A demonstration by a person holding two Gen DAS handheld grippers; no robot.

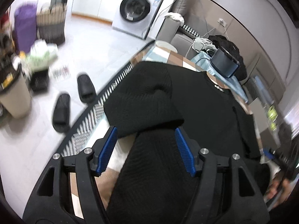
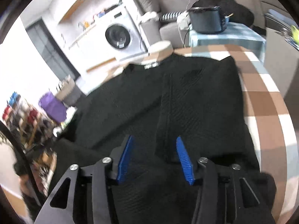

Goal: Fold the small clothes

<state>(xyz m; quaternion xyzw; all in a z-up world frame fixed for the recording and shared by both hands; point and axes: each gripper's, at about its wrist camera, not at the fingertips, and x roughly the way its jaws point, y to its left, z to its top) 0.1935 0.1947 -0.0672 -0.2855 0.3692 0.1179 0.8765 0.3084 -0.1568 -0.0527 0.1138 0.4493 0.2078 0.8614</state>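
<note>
Black sweater [image 2: 186,97] covers checkered table [image 2: 261,100]; washing machine [image 1: 138,11] behind.

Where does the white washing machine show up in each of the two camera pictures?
Left wrist view: the washing machine is at top centre, beyond the table's far edge.
Right wrist view: the washing machine is upper left of centre, behind the black sweater.
Shared landmark: the dark box on the light blue cloth.
</note>
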